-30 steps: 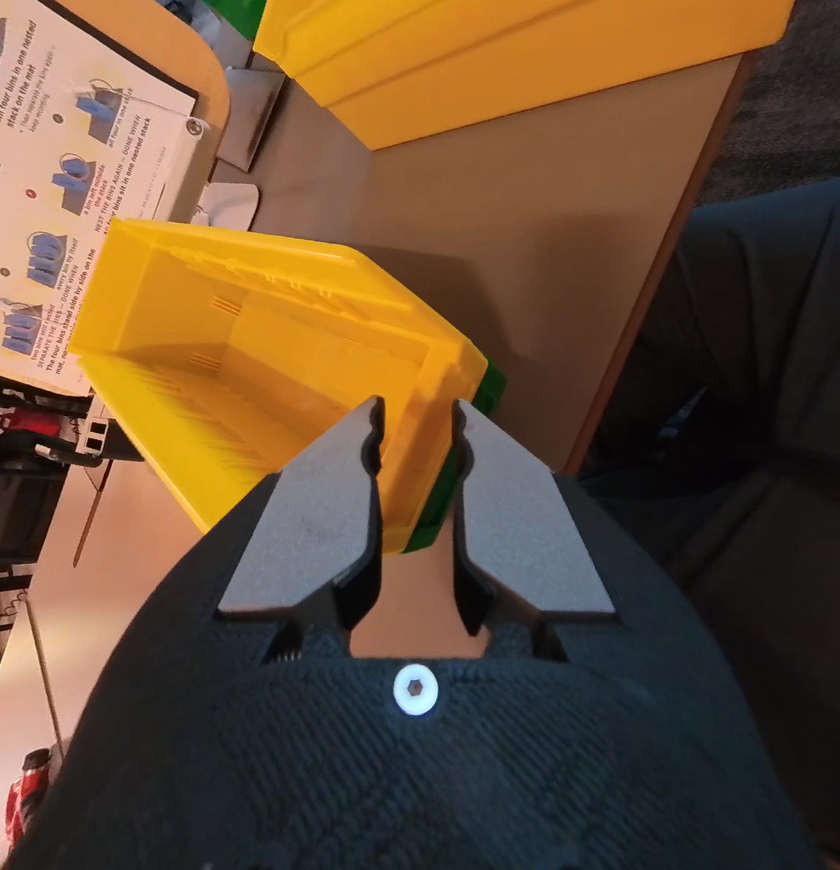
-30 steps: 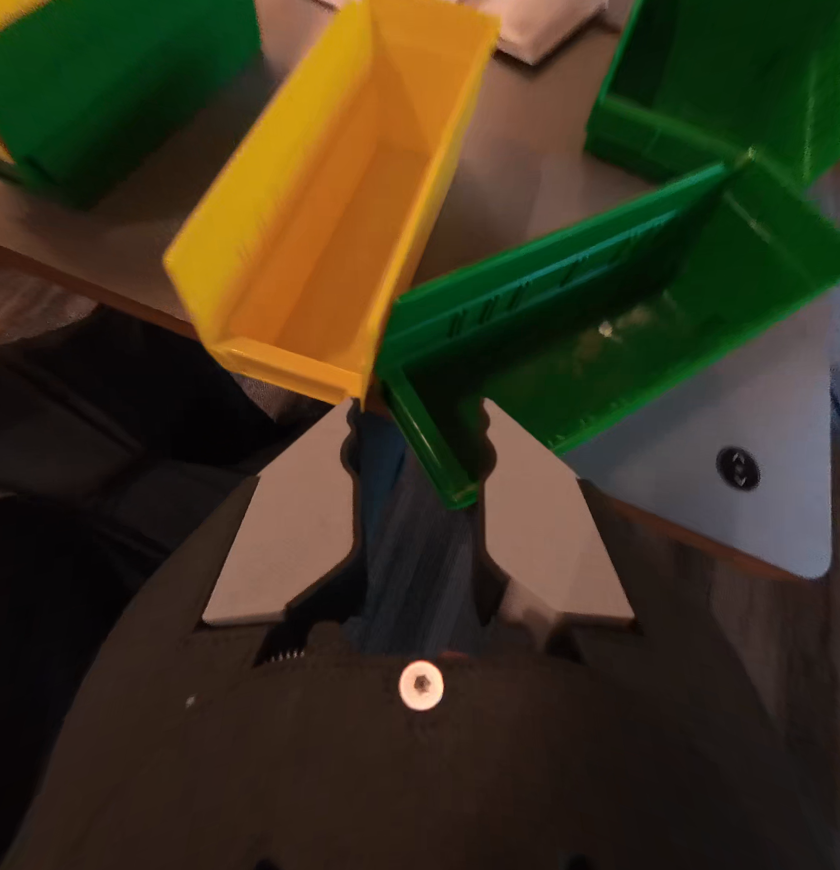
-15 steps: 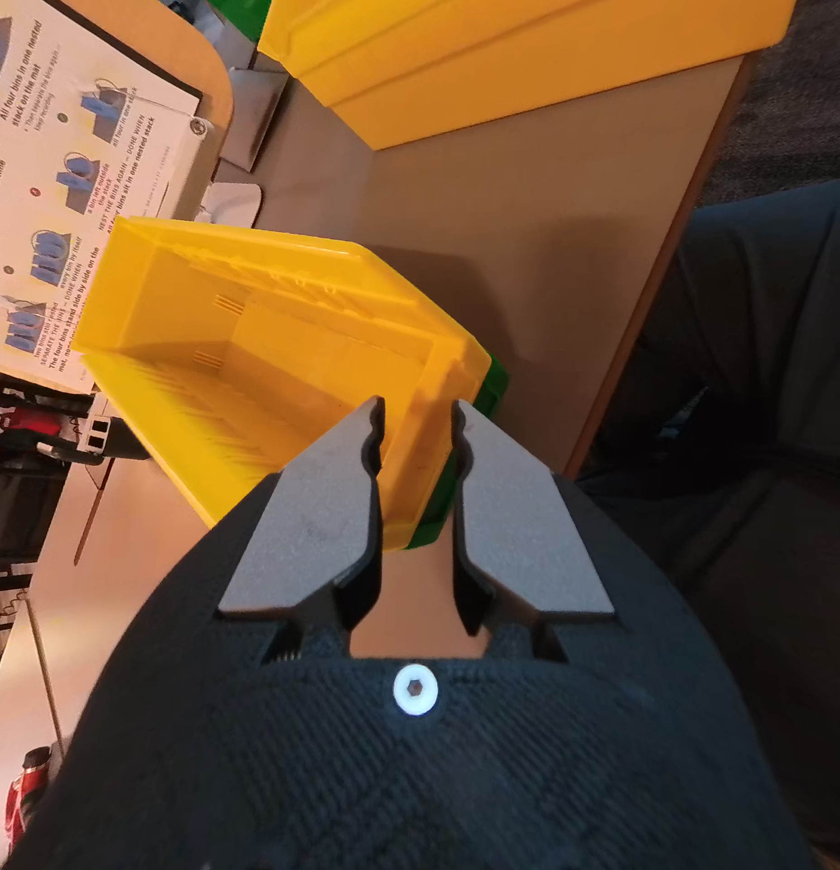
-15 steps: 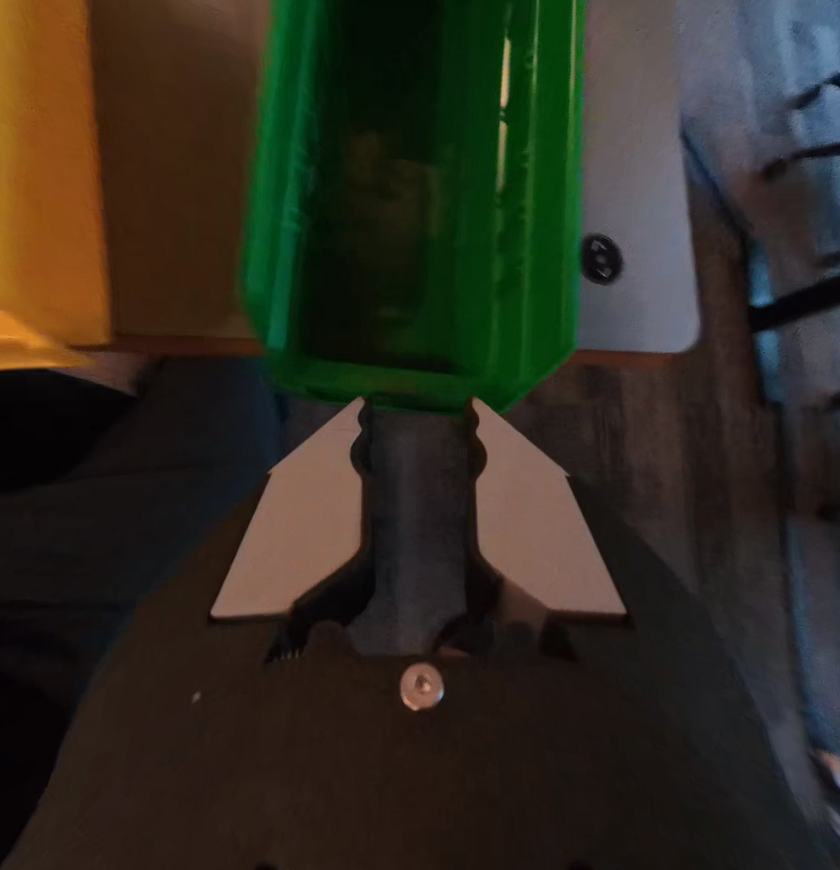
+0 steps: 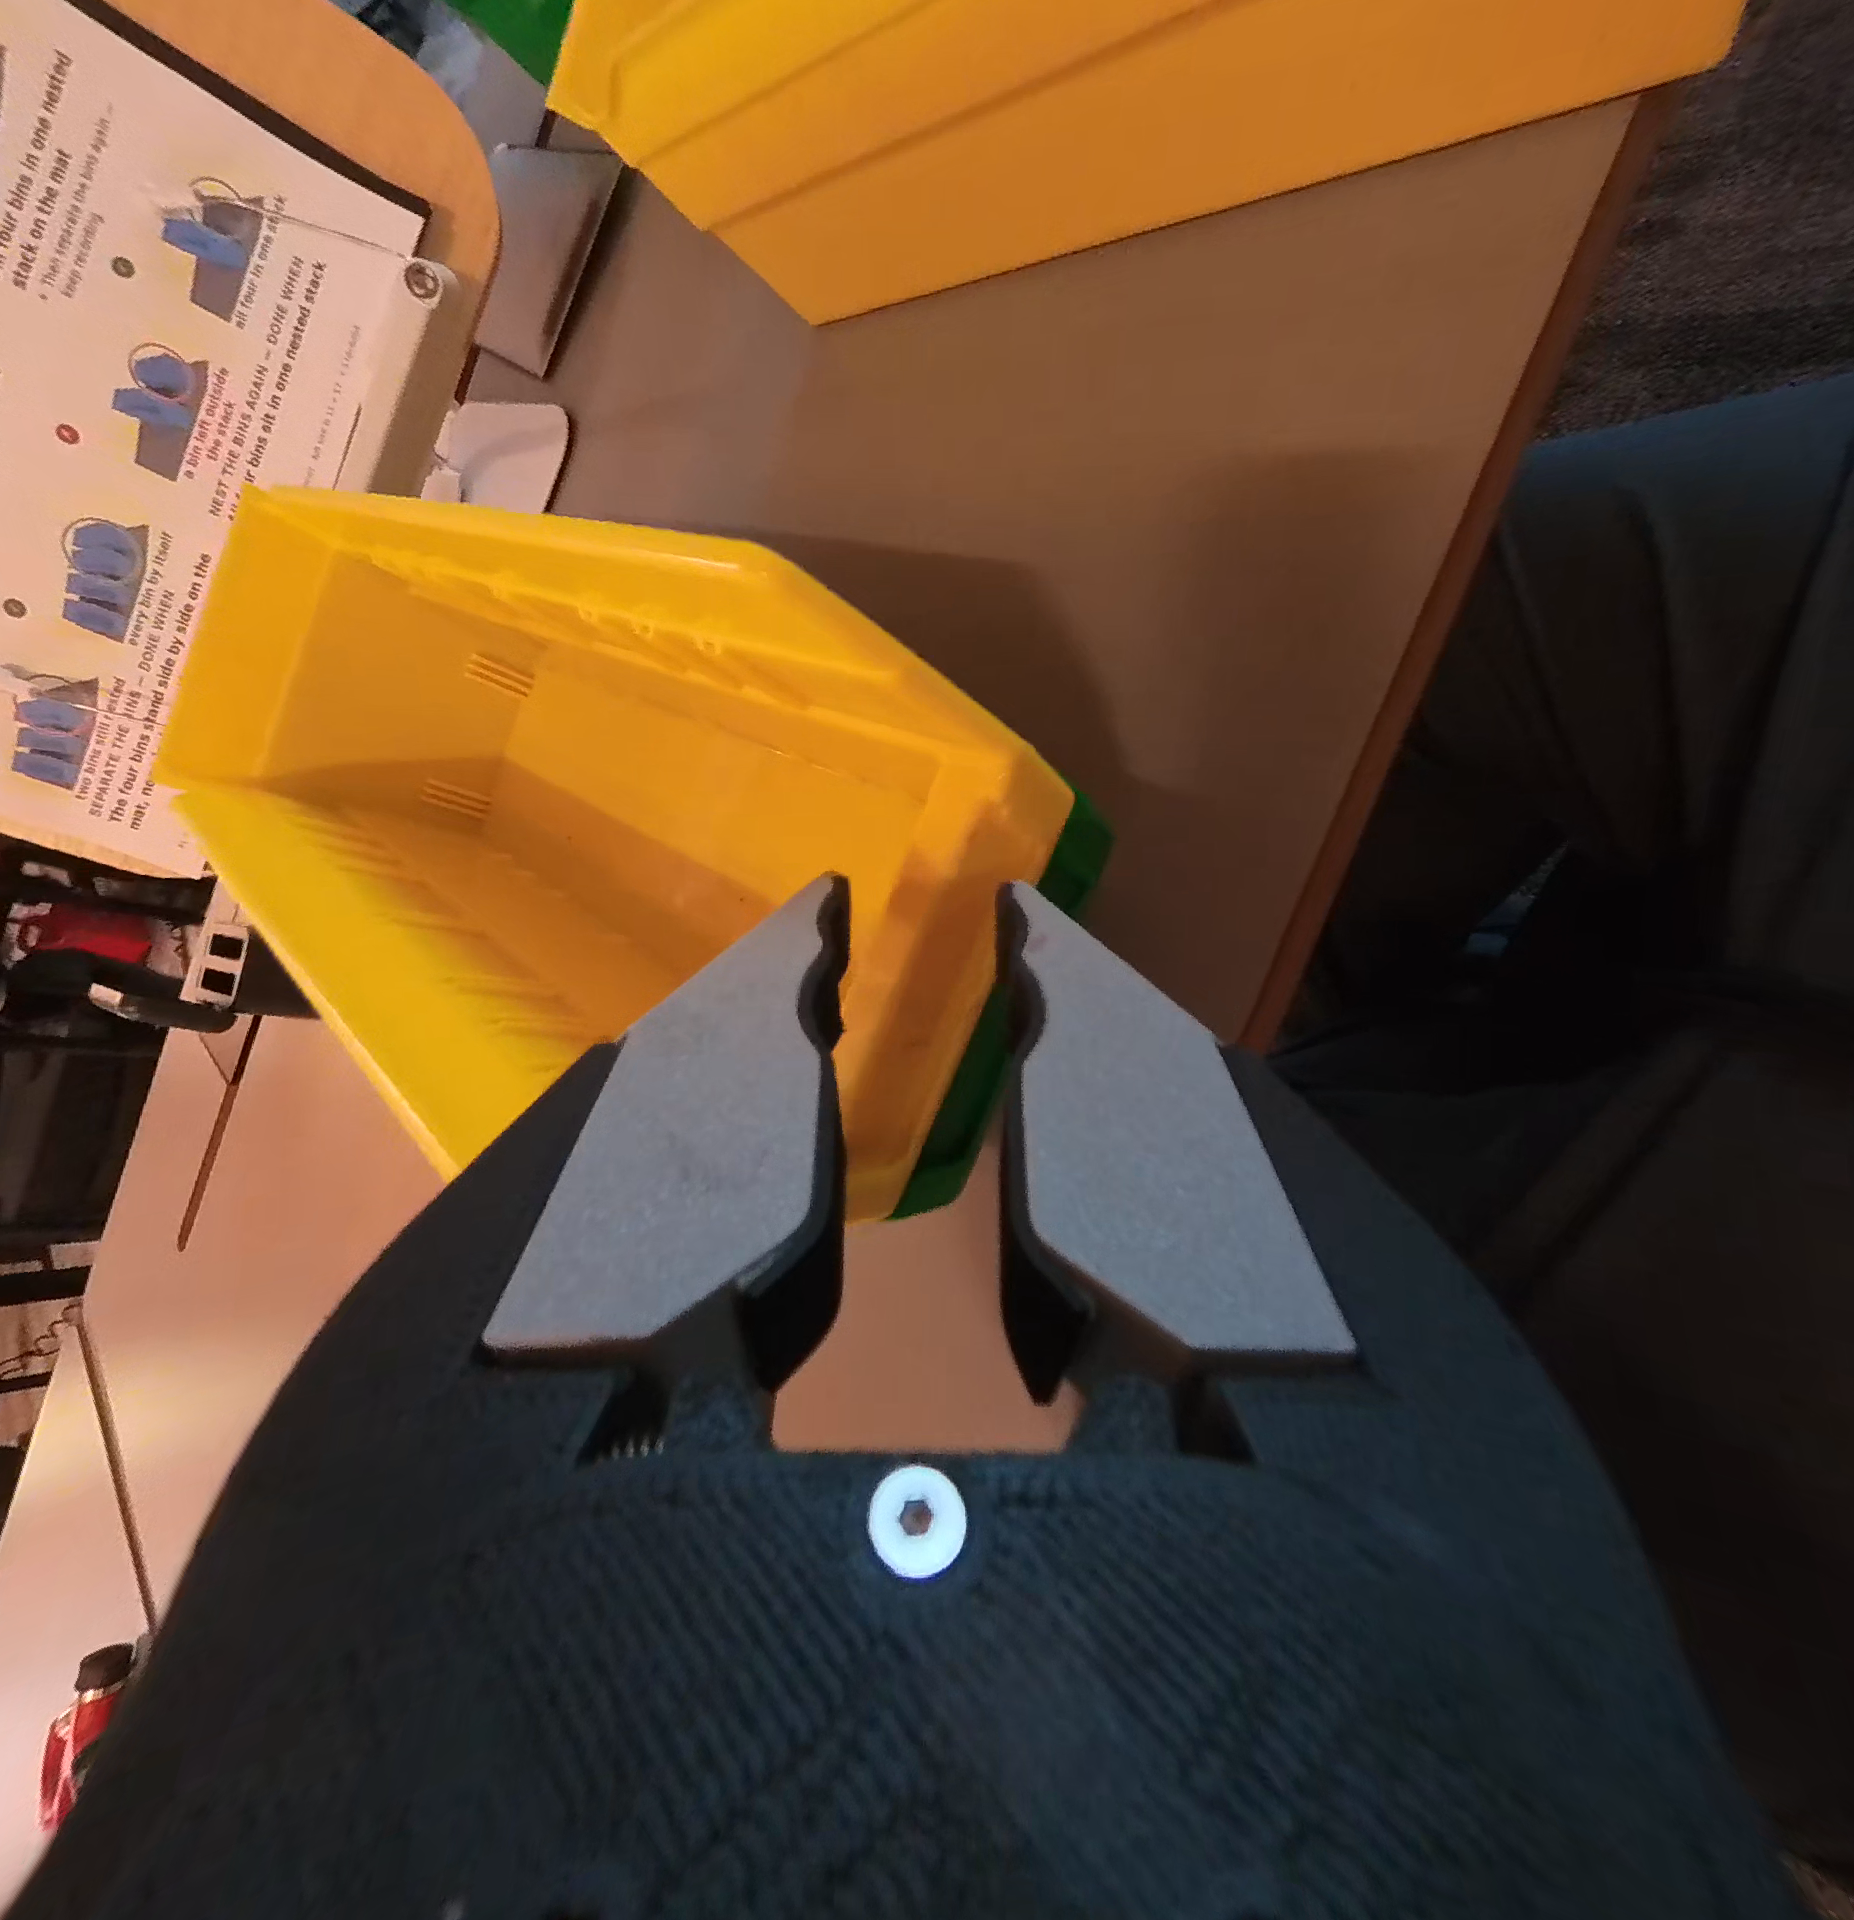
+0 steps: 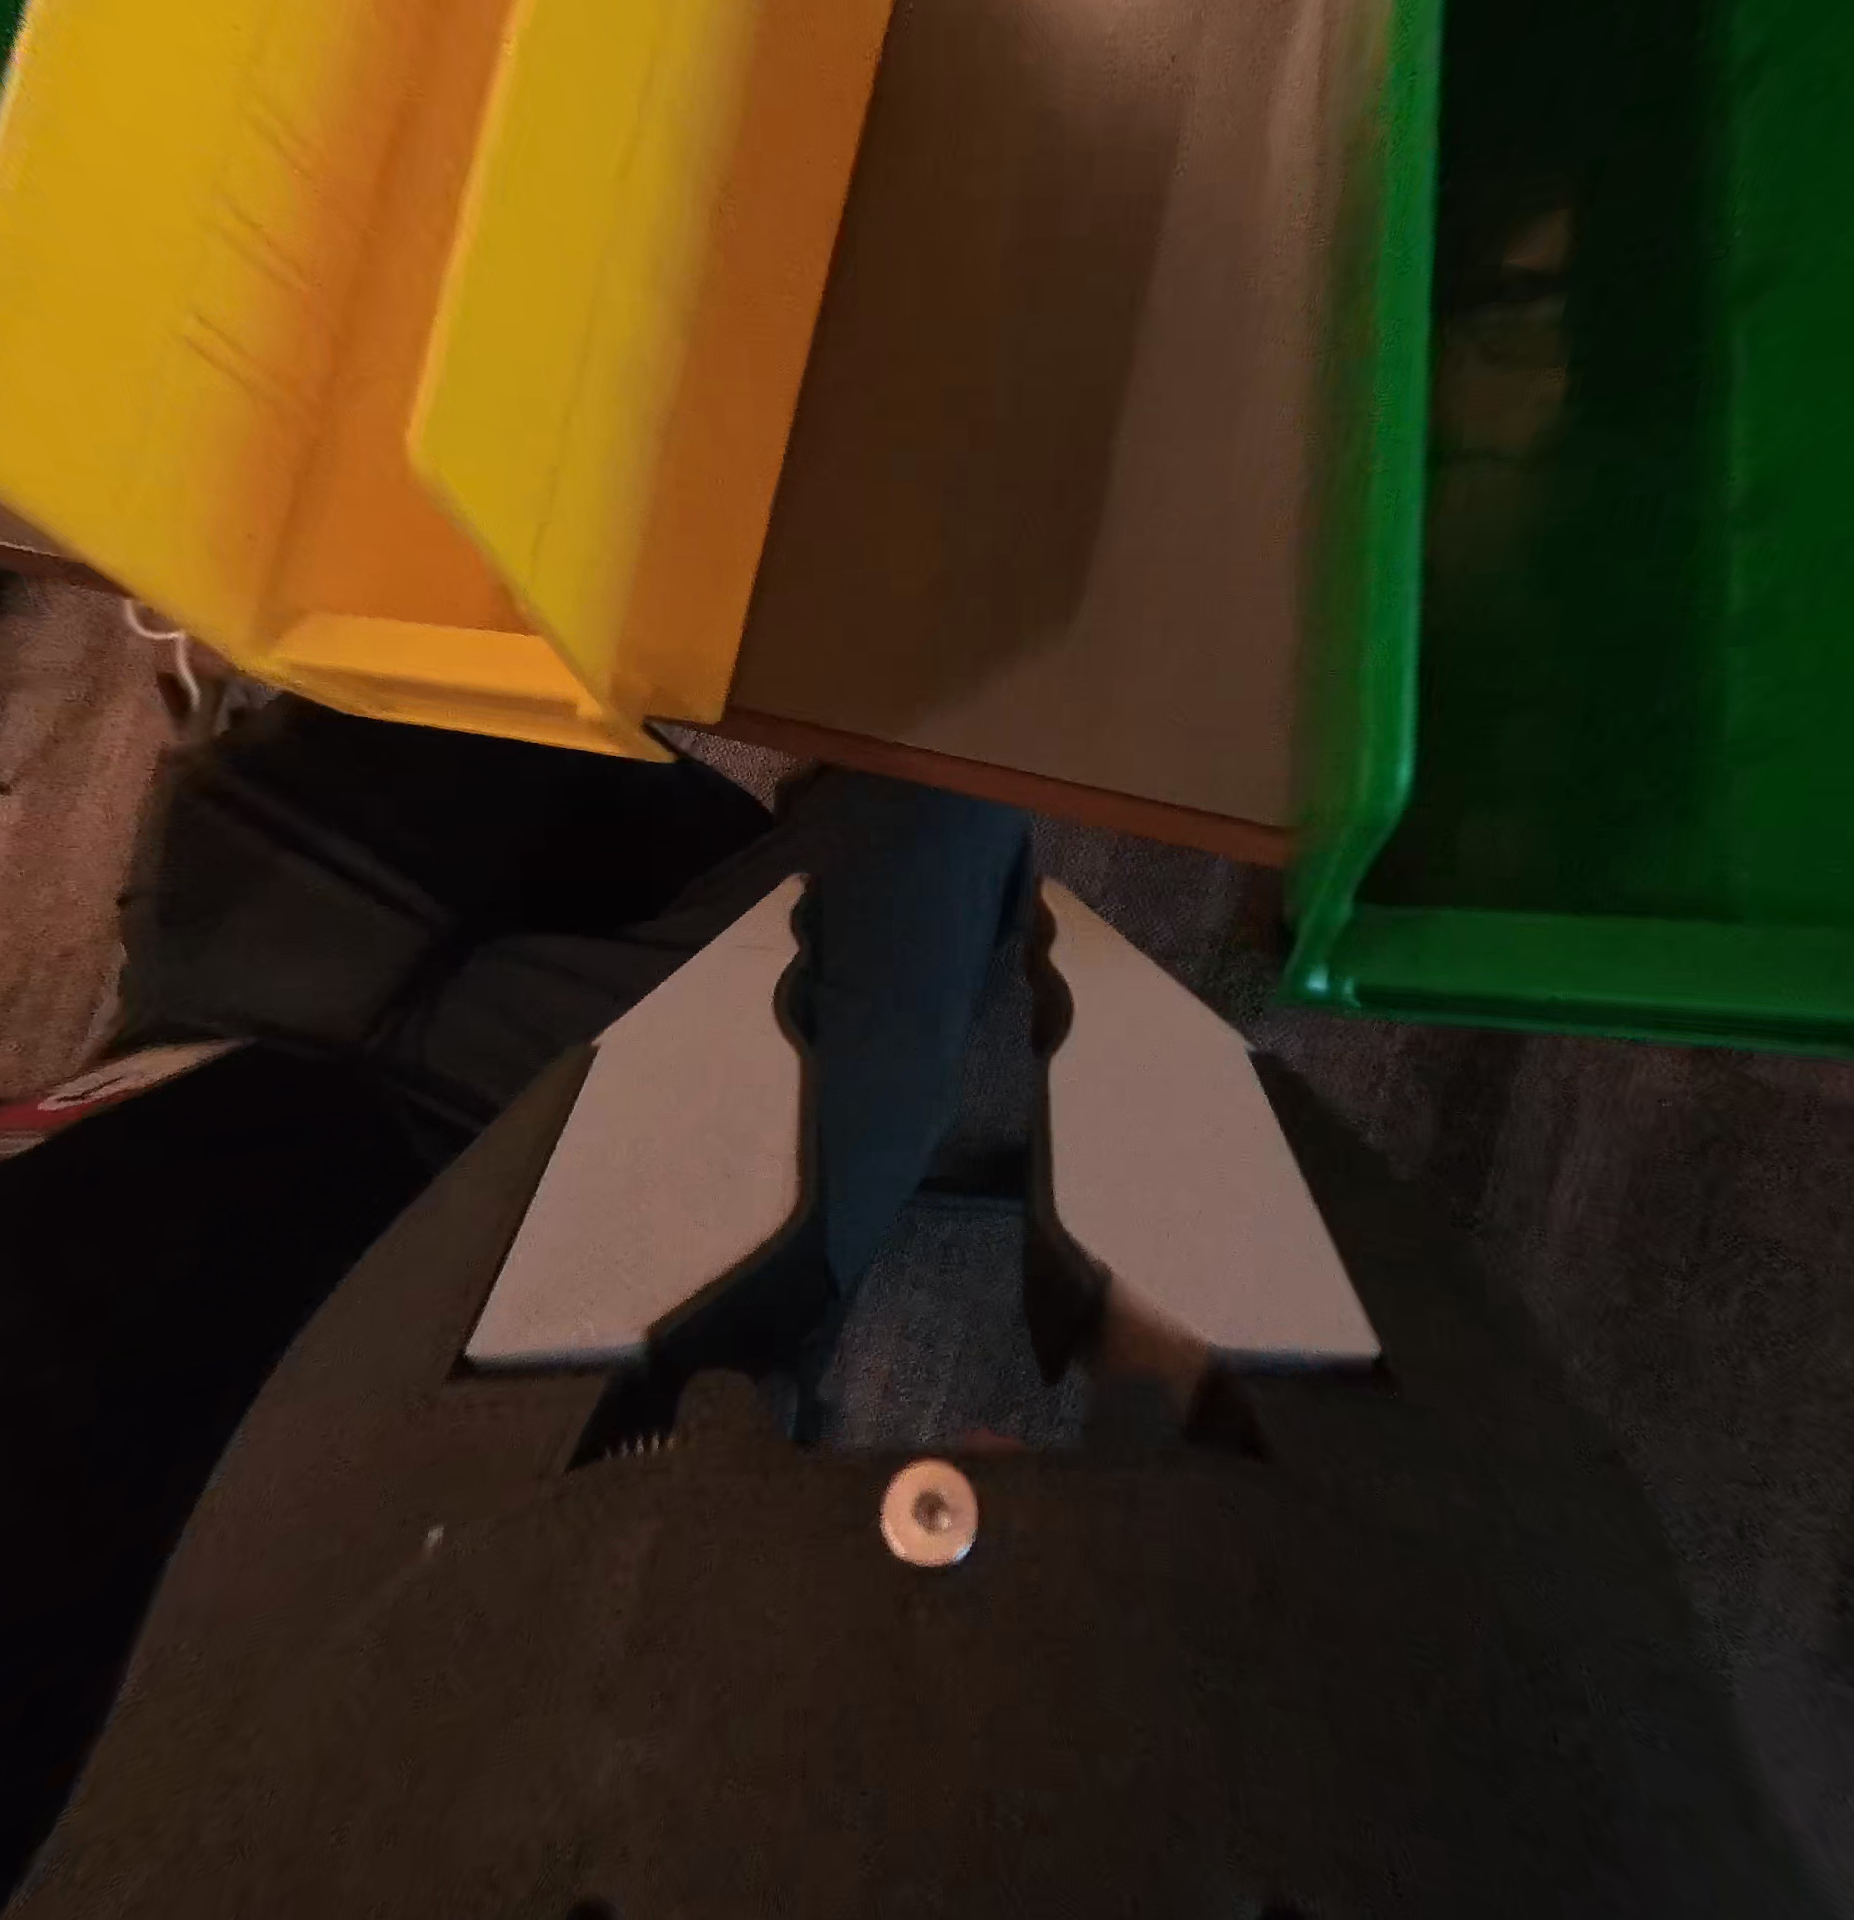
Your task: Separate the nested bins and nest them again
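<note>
Brown tabletop (image 5: 1162, 499), dark carpet beyond its edge, a person's dark trousers (image 5: 1650, 831) at 3 o'clock in the left wrist view.

Left gripper (image 5: 923, 935): jaws narrowly apart, clamped across the near end wall of a yellow bin (image 5: 590, 790). One finger sits inside the bin, the other outside against a green bin (image 5: 1079, 862) that the yellow one is nested in; only a green sliver shows at the rim and the lower corner. The pair is tilted, its open side facing the camera. At 12 o'clock, well apart, a second yellow bin (image 5: 1110, 135) rests on the table. At 10 o'clock, an instruction sheet (image 5: 144, 436) with small blue pictures, on a tan board.

Right gripper (image 6: 918, 935): jaws parted, nothing between them, only dark fabric and carpet visible through the gap. It hangs off the table edge (image 6: 1006, 779). At 11 o'clock, a yellow bin (image 6: 383, 343), blurred, overhanging the edge. At 2 o'clock, a green bin (image 6: 1629, 520), open side up, its near end also past the edge. Bare table between the two bins. Neither touches the right gripper.
</note>
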The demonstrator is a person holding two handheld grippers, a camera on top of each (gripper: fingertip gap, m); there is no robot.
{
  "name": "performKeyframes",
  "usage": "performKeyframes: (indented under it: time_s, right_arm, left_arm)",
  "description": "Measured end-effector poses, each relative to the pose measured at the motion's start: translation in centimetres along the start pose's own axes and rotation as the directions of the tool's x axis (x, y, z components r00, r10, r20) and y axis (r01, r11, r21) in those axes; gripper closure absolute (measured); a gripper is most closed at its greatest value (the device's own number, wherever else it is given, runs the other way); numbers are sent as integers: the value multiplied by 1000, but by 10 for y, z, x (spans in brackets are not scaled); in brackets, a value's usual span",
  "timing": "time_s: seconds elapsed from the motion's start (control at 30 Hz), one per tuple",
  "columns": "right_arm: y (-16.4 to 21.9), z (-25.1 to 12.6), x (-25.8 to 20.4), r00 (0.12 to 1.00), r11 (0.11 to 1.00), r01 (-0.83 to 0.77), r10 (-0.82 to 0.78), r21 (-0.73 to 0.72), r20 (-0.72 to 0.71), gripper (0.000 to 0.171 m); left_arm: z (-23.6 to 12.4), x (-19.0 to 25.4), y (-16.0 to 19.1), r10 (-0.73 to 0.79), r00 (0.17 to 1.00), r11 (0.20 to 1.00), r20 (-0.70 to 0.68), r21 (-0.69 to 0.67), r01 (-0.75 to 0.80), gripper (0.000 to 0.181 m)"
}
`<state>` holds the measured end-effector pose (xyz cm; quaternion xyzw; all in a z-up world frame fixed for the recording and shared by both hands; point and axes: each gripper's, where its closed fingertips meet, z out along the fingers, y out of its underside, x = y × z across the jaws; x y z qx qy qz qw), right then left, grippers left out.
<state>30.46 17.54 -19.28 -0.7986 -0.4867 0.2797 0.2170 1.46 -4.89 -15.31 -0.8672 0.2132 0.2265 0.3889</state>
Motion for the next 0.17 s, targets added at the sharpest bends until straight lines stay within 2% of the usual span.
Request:
performKeyframes:
  time_s: [0.07, 0.17]
  right_arm:
    - [-6, -9, -11, 1000, 999, 17, -18, 28, 23, 134]
    - [-25, -41, -30, 986, 983, -87, 62, 162, 153, 128]
  left_arm:
    - [0, -2, 0, -15, 1000, 1000, 1, 3, 15, 156]
    - [-1, -2, 0, -22, 1000, 1000, -3, 9, 22, 156]
